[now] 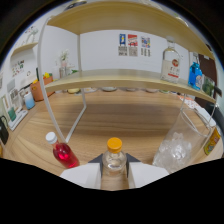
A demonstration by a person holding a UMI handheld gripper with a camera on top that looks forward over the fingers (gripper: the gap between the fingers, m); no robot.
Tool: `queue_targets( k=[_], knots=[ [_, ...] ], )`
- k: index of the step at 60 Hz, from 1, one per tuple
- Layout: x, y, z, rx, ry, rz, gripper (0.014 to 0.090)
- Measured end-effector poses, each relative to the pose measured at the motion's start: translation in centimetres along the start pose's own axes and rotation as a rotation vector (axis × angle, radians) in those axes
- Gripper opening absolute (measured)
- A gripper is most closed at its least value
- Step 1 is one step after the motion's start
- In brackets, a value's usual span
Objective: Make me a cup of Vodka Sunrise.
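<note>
Wooden table (pixel 125 120) under a white shelf rack (pixel 120 77), posters on the far wall. Claw (pixel 114 172) level, reaching forward low over the table, fingers pinching a clear bottle with orange cap (pixel 114 155). Standing upright, long axis vertical, cap up; base hidden between the fingers. Just left, small bottle of red liquid (pixel 64 152), white cap, leaning left. To the right, clear glass with ice (pixel 176 145), edges hard to trace. Up on the shelf, clear labelled bottle (pixel 171 65) and blue bottle (pixel 195 76). Yellow-labelled item at far right cut off.
</note>
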State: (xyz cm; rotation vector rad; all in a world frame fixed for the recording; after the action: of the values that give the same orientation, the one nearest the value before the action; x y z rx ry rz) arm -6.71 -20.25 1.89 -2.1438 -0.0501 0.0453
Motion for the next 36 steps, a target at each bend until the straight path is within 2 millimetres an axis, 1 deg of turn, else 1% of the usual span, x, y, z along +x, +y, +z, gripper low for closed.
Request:
queue_targets(
  k=[3, 4, 8, 9, 13, 15, 16, 17, 22, 26, 32, 36],
  knots=[
    [0.0, 0.2, -0.1, -0.005, 0.0, -0.012, 0.0376],
    [0.0, 0.3, -0.2, -0.011, -0.002, -0.018, 0.0395],
    [-0.2, 0.4, -0.7, -0.02, -0.012, -0.033, 0.0549],
    [-0.4, 0.3, -0.9, -0.02, -0.02, -0.035, 0.06],
    [-0.8, -0.6, -2.2, -0.006, -0.04, -0.034, 0.0778],
    [-0.9, -1.1, -3.2, -0.001, -0.044, -0.033, 0.0839],
    [-0.8, -1.5, -3.7, 0.006, -0.045, -0.029, 0.0856],
    [-0.9, -1.9, -4.2, 0.015, -0.045, -0.025, 0.0866],
    [-0.9, -4.4, -7.5, 0.074, -0.059, -0.009, 0.0864],
    [-0.3, -5.8, -10.2, 0.103, -0.059, -0.008, 0.0863],
    [1.2, -6.6, -13.8, 0.123, -0.046, 0.007, 0.0862],
    [2.7, -6.3, -15.7, 0.123, -0.03, 0.017, 0.0862]
  ],
)
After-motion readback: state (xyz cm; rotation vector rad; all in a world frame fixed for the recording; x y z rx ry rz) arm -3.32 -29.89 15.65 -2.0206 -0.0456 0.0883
